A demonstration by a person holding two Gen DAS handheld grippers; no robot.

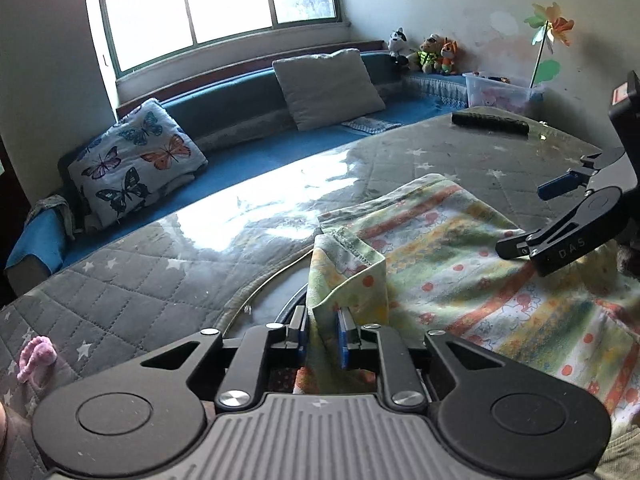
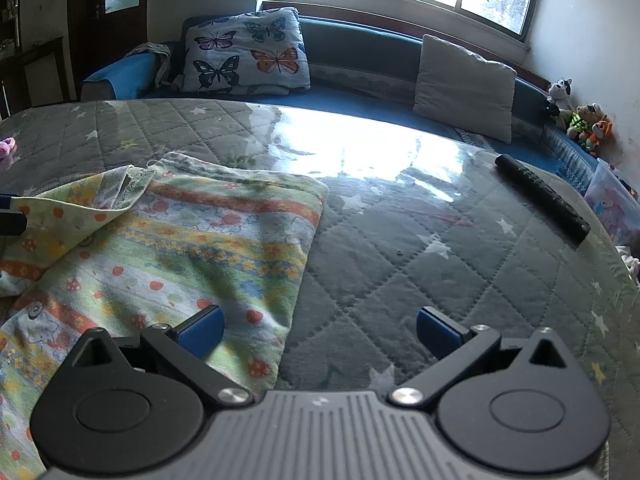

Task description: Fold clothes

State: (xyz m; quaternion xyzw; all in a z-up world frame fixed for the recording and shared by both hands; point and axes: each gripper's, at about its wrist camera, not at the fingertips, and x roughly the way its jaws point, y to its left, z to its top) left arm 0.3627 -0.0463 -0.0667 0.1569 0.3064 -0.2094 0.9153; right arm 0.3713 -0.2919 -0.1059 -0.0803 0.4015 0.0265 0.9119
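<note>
The garment (image 2: 192, 240) is soft, matt printed cloth with stitched hems. It lies on a quilted grey fabric cover (image 2: 400, 280) under a glossy clear sheet. The left gripper (image 1: 323, 330) is matt black plastic with shiny metal rivets.

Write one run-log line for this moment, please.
left gripper: cloth fold between jaws | right gripper: open, empty, over garment edge | garment: partly folded on table
</note>
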